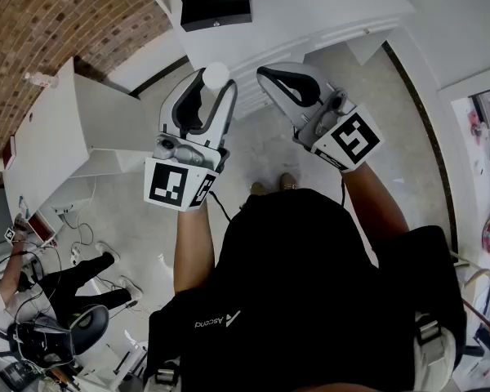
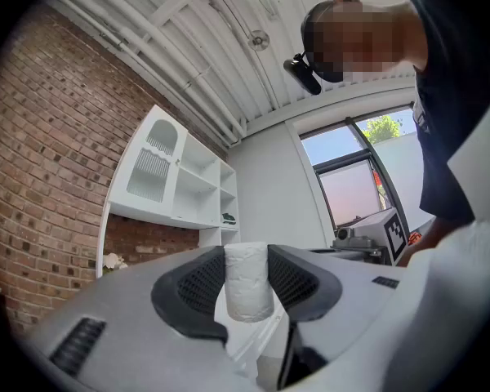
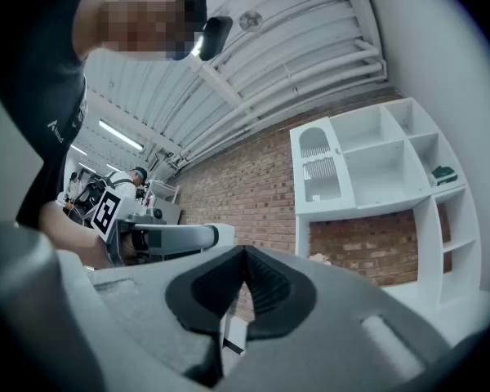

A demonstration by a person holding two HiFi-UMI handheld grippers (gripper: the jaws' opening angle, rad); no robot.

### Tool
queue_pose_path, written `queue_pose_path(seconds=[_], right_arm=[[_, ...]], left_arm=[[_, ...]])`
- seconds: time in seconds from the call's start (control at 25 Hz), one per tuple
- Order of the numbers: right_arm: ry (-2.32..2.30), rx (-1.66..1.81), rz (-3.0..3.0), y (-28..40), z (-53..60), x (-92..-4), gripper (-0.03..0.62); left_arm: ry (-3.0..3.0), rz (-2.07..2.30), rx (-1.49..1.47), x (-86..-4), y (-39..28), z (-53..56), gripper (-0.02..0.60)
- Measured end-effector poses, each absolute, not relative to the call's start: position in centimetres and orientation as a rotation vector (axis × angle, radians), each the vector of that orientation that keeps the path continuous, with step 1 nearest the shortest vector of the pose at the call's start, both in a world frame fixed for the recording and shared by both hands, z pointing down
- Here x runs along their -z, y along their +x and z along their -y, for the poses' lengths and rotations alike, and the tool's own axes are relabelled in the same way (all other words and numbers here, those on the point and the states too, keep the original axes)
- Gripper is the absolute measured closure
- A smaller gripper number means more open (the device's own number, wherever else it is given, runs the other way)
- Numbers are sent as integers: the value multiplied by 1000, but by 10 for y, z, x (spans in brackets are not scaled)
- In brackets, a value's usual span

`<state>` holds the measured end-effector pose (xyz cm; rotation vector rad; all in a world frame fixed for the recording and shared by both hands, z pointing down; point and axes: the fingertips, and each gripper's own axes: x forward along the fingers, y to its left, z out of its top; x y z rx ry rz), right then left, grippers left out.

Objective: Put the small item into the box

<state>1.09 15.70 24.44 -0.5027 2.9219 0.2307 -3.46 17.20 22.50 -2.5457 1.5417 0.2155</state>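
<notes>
A small white roll (image 1: 217,73) stands pinched between the pads of my left gripper (image 1: 216,85), which is raised in front of my chest. In the left gripper view the roll (image 2: 247,282) is upright, and the left gripper (image 2: 247,256) is shut on its sides. My right gripper (image 1: 265,76) is held beside it at the right; its tips meet with nothing between them, as the right gripper view (image 3: 245,253) shows. A black box (image 1: 216,0) sits on the white tabletop (image 1: 327,11) ahead of both grippers.
A white shelf unit (image 1: 57,129) stands against the brick wall (image 1: 41,23) at the left. Another person (image 1: 41,296) sits by cables and equipment at the lower left. A window (image 2: 351,170) lies beyond the right gripper (image 2: 376,235).
</notes>
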Motion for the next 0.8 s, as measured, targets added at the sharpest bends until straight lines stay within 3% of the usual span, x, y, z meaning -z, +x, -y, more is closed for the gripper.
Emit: queue_pose_path(seconds=[0.8], right_arm=[[-424, -222, -2907, 55, -127, -249, 592]], left_arm=[[-2478, -1608, -172, -224, -2, -139, 419]])
